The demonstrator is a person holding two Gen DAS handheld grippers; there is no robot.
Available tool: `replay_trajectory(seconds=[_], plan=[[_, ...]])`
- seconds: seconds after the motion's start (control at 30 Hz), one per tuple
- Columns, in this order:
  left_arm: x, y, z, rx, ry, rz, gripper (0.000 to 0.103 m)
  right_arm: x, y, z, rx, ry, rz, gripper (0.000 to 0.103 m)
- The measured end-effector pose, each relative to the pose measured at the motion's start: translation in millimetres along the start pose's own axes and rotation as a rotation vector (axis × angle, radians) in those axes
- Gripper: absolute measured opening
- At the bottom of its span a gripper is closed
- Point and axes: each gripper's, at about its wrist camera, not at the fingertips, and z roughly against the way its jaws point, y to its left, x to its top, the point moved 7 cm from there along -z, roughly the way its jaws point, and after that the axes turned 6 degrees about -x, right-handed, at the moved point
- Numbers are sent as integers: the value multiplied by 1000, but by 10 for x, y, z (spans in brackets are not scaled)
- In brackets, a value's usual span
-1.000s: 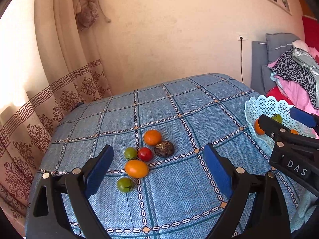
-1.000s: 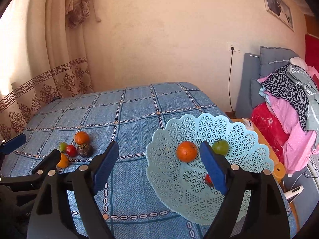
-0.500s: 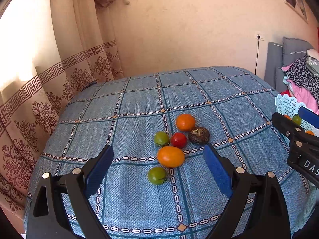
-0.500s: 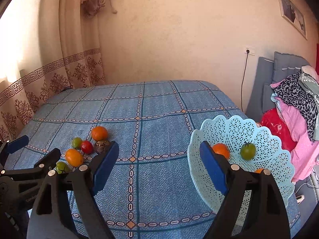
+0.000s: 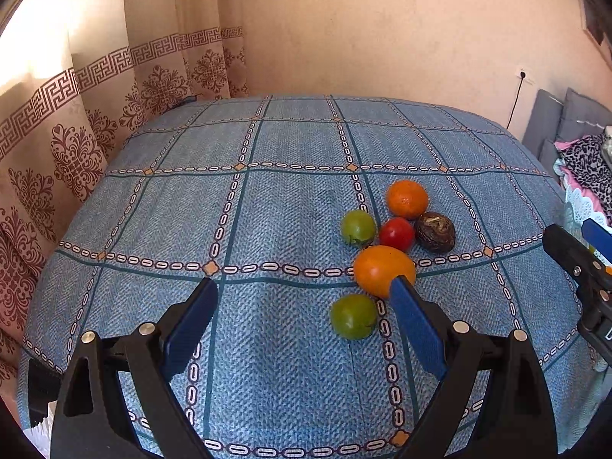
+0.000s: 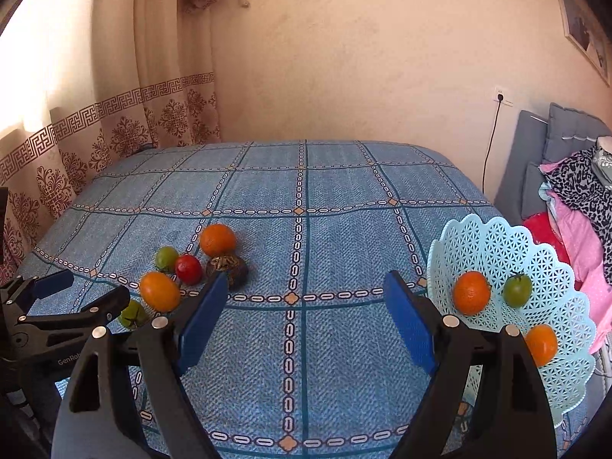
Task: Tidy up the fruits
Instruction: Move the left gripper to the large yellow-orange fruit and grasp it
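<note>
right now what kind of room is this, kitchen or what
Probably a bedroom or living room in a home, not a kitchen: patterned curtain at the window, a grey cushioned headboard or sofa heaped with clothes, a framed picture on the wall, and a blue cloth-covered surface holding fruit.

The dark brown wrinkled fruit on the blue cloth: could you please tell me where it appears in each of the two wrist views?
Left wrist view: the dark brown fruit lies right of centre, beside the red fruit.
Right wrist view: the dark brown fruit lies left of centre, partly behind a blue pad of the right tool.
Shared landmark: the round orange just behind it.
</note>
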Motion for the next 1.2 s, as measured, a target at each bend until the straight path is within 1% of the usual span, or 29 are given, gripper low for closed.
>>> replay_trajectory(seconds=[0.13, 0.23, 0.5, 0.73, 0.87, 1.03, 1.1, 1.2], plan=[[-24, -33, -60, -37, 16, 7, 90, -43, -3, -78, 4, 11, -11, 84], [-22, -117, -97, -52, 20, -12, 90, -79, -16, -121, -2, 13, -10, 84], [-31, -354, -250, -30, 43, -97, 89, -92, -63, -113, -8, -8, -10, 85], [-55, -427, -415, -31, 78, -120, 74, -106, -75, -122, 4, -5, -18, 85], [-70, -444, -469, -39, 88, -119, 61, -123, -37, -124, -5, -11, -1, 85], [-72, -458, -439, -56, 72, -123, 51, -145, 7, -144, -16, -15, 16, 85], [-67, -464, -411, -61, 60, -125, 45, -152, 24, -151, -18, -18, 23, 85], [-72, -448, -387, -73, 56, -114, 45, -164, 58, -161, -16, -21, 35, 85]])
